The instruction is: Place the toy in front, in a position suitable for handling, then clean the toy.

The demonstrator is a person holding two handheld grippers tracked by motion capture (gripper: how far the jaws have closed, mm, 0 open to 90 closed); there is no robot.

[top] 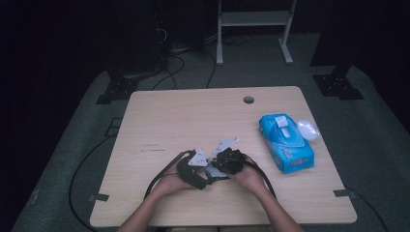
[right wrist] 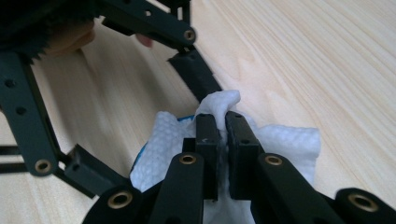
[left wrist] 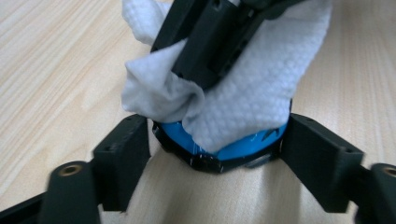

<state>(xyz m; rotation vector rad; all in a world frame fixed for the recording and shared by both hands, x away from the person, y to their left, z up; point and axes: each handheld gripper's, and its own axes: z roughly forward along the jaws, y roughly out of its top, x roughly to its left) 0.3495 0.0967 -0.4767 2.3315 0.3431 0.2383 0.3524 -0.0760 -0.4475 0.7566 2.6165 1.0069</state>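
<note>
A white embossed wipe (left wrist: 261,88) lies draped over a blue round object with a black rim (left wrist: 224,151), at the near middle of the bench (top: 169,116), between the two hands; the wipe covers most of the blue object, so its form and kind cannot be made out; only a strip of blue and the black edge show below the wipe in the left gripper view.

The left gripper (left wrist: 219,149) has its jaws set wide, one on each side of the blue object and touching its rim, holding it clamped on the bench. The right gripper (right wrist: 223,135) has its jaws drawn nearly together on a raised fold of the wipe, which stands pinched between them; in the right gripper view a sliver of blue shows at the wipe's left edge; the lower part of the wipe is cut off behind the jaws.

In the high view both grippers crowd together and hide wipe and object almost wholly; detail there is too small to judge.

Well to the right on the bench lies a blue wipe pack (top: 286,142), a white tab at its top; just beside it sits a clear lid (top: 307,129). A round hole (top: 248,100) shows near the bench's far edge.
</note>
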